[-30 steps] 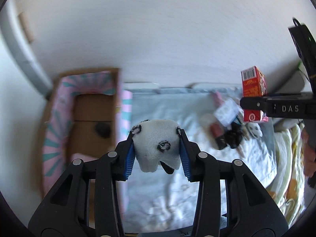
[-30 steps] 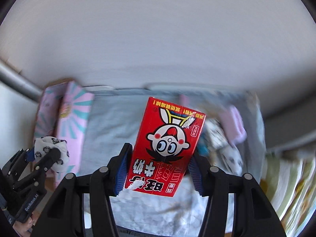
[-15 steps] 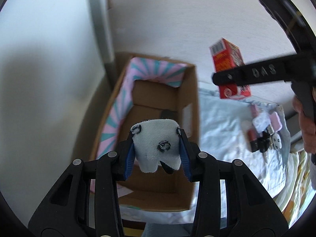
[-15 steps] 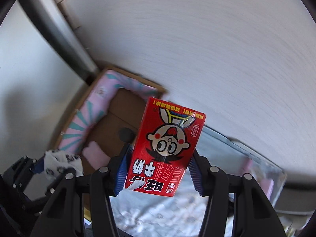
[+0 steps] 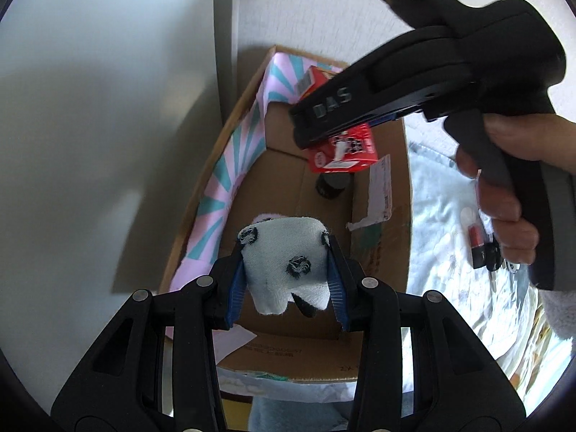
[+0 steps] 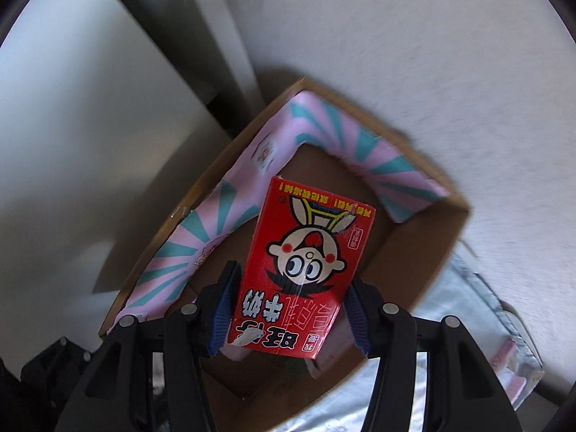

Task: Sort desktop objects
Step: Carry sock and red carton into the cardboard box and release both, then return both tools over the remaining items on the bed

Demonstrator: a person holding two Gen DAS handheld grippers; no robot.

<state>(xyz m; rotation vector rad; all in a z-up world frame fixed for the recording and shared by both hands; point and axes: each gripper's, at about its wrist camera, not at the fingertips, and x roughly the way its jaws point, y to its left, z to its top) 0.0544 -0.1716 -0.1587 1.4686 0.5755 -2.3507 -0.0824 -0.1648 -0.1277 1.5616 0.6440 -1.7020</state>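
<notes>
Red and glossy, the milk carton point(image 6: 300, 266) carries a cartoon boy's face and white Chinese characters, seen upside down from the right wrist; the right gripper point(image 6: 288, 306) has its blue-padded fingers closed on the carton's sides and holds it above the open cardboard box point(image 6: 424, 273). From the left wrist the same carton point(image 5: 342, 151) hangs over the box's far end, under a black gripper body point(image 5: 414, 72) embossed "DAS". The left gripper point(image 5: 286, 280) is clamped on a white plush toy point(image 5: 288, 266) with black tufts, above the near end of the box point(image 5: 306, 216). Pink flaps with teal rays point(image 6: 216, 223) line the box's rim. A black cylindrical object point(image 5: 333, 185) sits on its floor. The box stands against a white wall, at the left edge of a pale blue cloth point(image 5: 442, 237) where a small red item point(image 5: 477, 241) lies.
</notes>
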